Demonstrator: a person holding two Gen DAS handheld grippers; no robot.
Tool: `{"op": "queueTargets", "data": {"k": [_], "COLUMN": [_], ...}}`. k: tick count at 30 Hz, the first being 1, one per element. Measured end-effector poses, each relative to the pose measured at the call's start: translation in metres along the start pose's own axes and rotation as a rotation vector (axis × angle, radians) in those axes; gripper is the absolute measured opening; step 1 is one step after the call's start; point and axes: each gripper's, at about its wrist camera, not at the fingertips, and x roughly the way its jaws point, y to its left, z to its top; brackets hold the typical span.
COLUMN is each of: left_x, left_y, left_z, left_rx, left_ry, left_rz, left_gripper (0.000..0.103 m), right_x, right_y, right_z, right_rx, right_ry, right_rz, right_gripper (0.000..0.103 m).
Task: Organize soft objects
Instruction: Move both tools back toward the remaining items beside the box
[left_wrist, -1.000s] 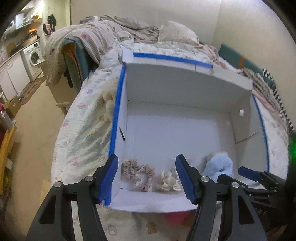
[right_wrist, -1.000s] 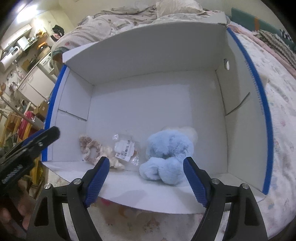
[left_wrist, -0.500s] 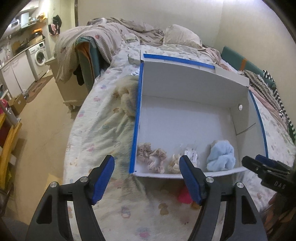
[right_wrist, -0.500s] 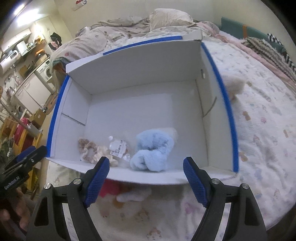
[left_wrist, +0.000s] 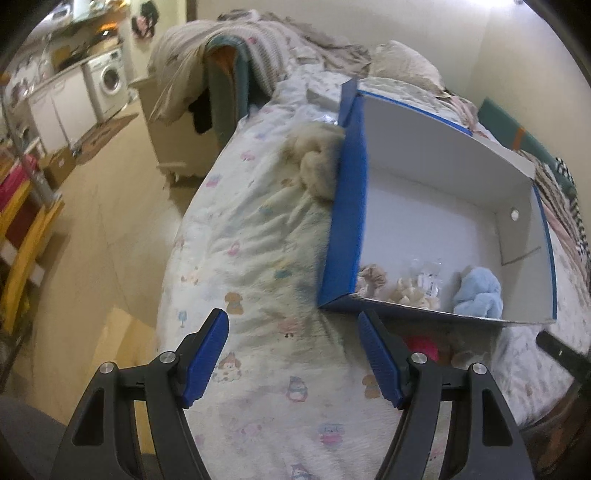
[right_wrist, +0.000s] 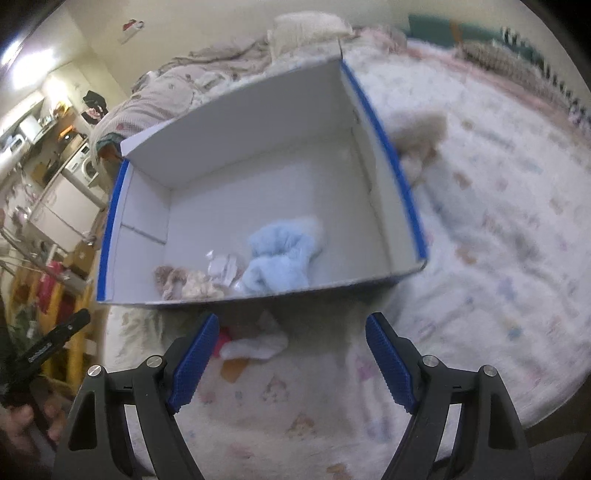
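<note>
Both hand-held grippers (left_wrist: 293, 352) (right_wrist: 291, 356) retreated (box (right_wrist: 236, 122) lengthwise ahead).

both wrist views look down, sharing the box (left_wrist: 436, 206) (right_wrist: 258, 147).

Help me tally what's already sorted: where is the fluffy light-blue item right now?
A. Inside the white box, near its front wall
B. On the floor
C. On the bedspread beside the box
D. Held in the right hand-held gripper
A: the light-blue item lies on the floor of the white box, by the front wall.
</note>
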Motion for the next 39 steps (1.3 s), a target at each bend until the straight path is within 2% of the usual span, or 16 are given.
{"op": "queueTargets", "data": {"k": [4, 13, 19, 24, 25, 26, 27, 31, 32, 33, 39], "left_x": [0.006, 0.017, 0.026, 0.031, 0.031, 0.032, 0.033, 0.037, 0.038, 0.039, 0.044], "left_y": [0.001, -0.014, -0.025, -0.034, -0.035, -0.036, -0.037, -0.04, -0.041, -0.04, -0.038], "left_z": [0.001, -0.003, -0.006, -0.007, -0.008, -0.008, -0.008, -0.007, -0.008, -0.008, -0.008], "left_rx": [-0.029, 0.009, 0.028, 0.044, 0.046, 0.048, 0.049, 0.048, 0.047, 0.043, 0.027], "left_ry": [0.03, 0.071, 0.109, 0.13, 0.131, 0.132, 0.134, 0.15, 0.156, 0.161, 0.175], "left_rz": [-0.01, -0.007, -0.008, -0.018, -0.018, -0.02, -0.022, -0.023, -0.026, -0.031, -0.033], "left_gripper": [0.07, 0.07, 0.07, 0.07, 0.07, 0.07, 0.07, 0.07, 0.07, 0.07, 0.07], "right_x": [0.015, 0.051, 0.086, 0.103, 0.105, 0.106, 0.107, 0.11, 0.108, 0.106, 0.079], "right_y": [0.005, 0.027, 0.019, 0.018, 0.019, 0.019, 0.021, 0.029, 0.03, 0.029, 0.017], "right_z": [-0.002, -0.011, -0.012, -0.014, -0.014, -0.014, -0.014, -0.019, -0.02, -0.02, -0.018], "right_rx": [0.01, 0.006, 0.1, 0.114, 0.112, 0.109, 0.102, 0.056, 0.042, 0.037, 0.035], "right_ry": [0.054, 0.176, 0.281, 0.315, 0.315, 0.314, 0.321, 0.342, 0.34, 0.335, 0.288], "right_rz": [0.028, 0.063, 0.092, 0.07, 0.068, 0.07, 0.076, 0.067, 0.066, 0.071, 0.113], "right_gripper": [0.087, 0.087, 0.087, 0.086, 0.084, 0.073, 0.057, 0.033, 0.02, 0.014, 0.011]}}
